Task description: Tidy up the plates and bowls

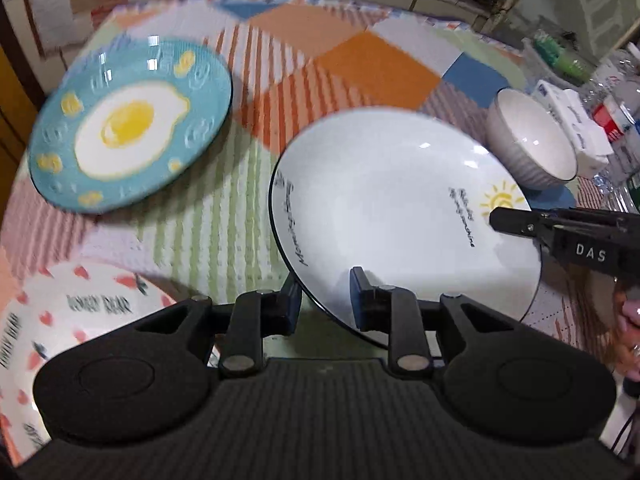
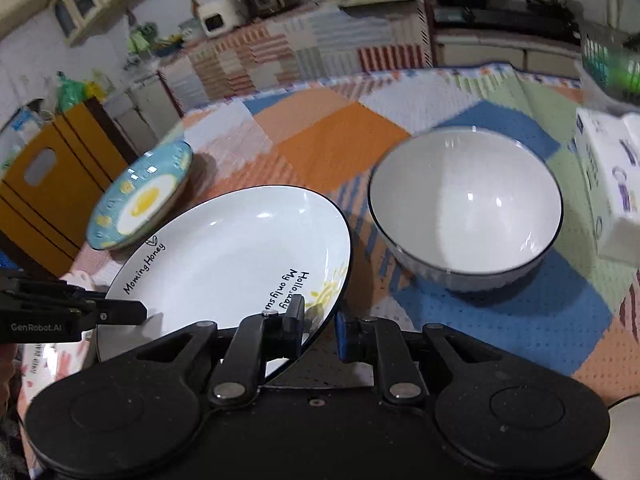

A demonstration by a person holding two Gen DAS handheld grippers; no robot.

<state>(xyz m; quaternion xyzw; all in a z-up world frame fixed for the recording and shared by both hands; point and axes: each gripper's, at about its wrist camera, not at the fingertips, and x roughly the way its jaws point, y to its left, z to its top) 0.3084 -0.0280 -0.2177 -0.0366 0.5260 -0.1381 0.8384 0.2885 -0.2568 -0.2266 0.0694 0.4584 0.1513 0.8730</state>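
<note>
Holding: white plate point(image 1: 400, 216), bench centre, tilted; your left hand-held gripper point(image 1: 326, 300) clamps its 6 o'clock rim, the right hand-held gripper point(image 2: 320, 320) its 3 o'clock rim. Glazed ceramic: stiff, slippery, fragile; grip rims only. Bowl point(image 2: 466, 210) at 2 o'clock.

The left gripper point(image 1: 326, 300) has its two fingers around the near edge of the big white plate point(image 1: 384, 208), one finger under the rim and one on top, and the plate is tipped up off the colourful tablecloth point(image 1: 224, 216). The right gripper point(image 1: 516, 222) comes in from the right and touches the plate's far side by the little yellow sun. A blue plate point(image 1: 132, 124) with a fried egg picture sits to the left, a white plate with red hearts point(image 1: 60, 320) is at the bottom left, and a grey bowl point(image 1: 532, 140) sits just behind the big white plate.
</note>
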